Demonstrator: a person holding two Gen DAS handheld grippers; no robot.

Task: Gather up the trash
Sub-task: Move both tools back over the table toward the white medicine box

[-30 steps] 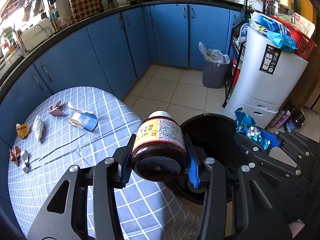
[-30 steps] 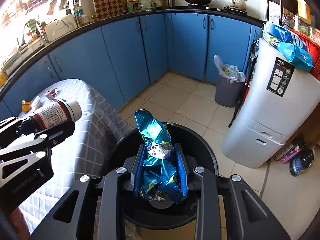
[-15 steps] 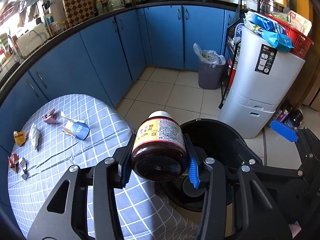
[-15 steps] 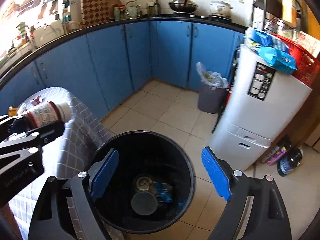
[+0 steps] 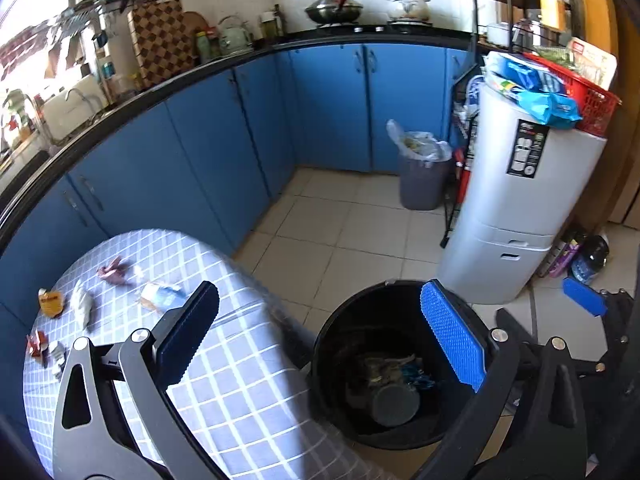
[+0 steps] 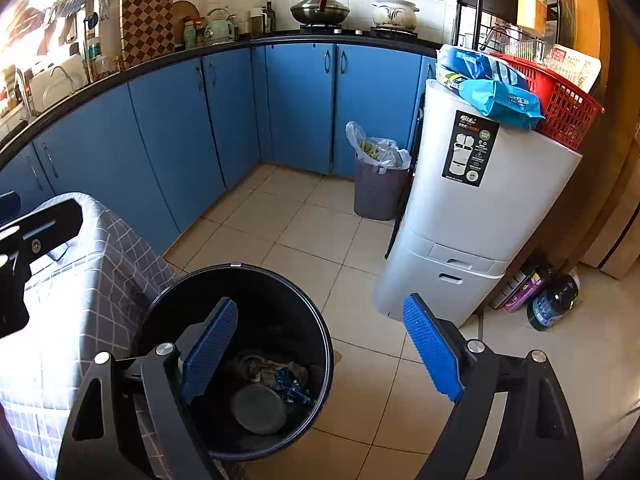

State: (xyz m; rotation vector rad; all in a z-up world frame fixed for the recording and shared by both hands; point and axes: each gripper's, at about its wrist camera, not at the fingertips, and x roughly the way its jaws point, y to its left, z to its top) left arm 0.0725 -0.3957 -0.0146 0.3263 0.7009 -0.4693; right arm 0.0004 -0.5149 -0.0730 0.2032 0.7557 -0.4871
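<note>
A black round trash bin [image 5: 320,344] stands on the floor beside the table, also in the right wrist view [image 6: 316,320]. Inside lie a dark round lid or jar bottom [image 6: 258,408] and the blue foil wrapper [image 6: 294,386]. My left gripper [image 5: 320,340] is open and empty above the table edge and bin. My right gripper [image 6: 320,354] is open and empty over the bin's right side. Several scraps of trash lie on the checked tablecloth [image 5: 240,392]: a blue-white carton piece [image 5: 162,296], a pink wrapper [image 5: 112,274], a white crumpled piece [image 5: 82,306], an orange packet [image 5: 50,302].
A white tall bin cabinet [image 6: 472,216] with a red basket [image 6: 560,96] stands right of the black bin. A grey bin with a plastic bag [image 6: 378,180] stands by the blue cabinets [image 6: 180,128]. Bottles [image 6: 554,300] lie on the floor at right.
My left gripper has opened and the red-brown jar it held is gone from it. My right gripper let go of the blue wrapper, which now lies in the bin, and stays open.
</note>
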